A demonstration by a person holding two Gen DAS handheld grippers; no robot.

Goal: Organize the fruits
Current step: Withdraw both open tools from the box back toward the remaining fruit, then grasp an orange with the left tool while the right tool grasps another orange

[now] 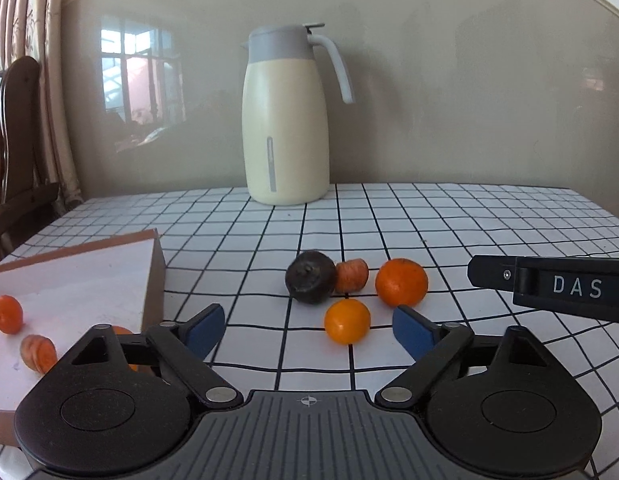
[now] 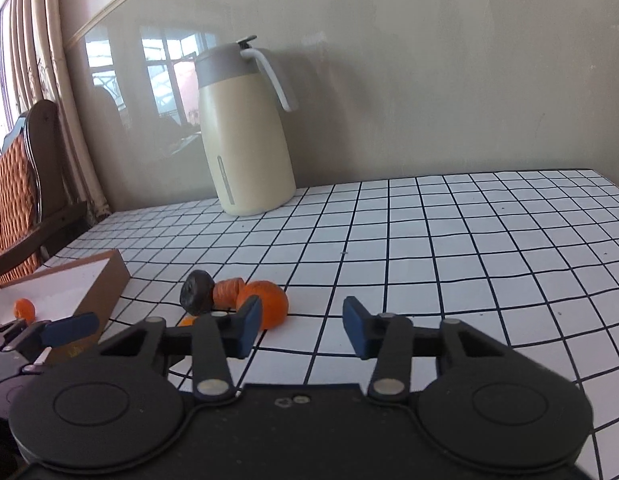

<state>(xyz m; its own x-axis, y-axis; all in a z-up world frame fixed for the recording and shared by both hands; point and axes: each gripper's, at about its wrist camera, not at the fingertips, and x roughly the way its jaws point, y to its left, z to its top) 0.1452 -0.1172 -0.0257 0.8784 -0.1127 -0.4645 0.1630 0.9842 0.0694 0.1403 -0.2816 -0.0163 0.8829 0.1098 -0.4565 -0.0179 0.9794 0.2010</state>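
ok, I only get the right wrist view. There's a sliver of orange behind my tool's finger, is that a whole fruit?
Observer: Yes, a whole small orange, just in front of the dark fruit.
Operator: The box shows me one round orange. More in there?
Observer: Yes, a ribbed orange piece lies beside it.
Operator: Left tool holding anything?
Observer: No, the left tool is open and empty, with the small orange just ahead of it.
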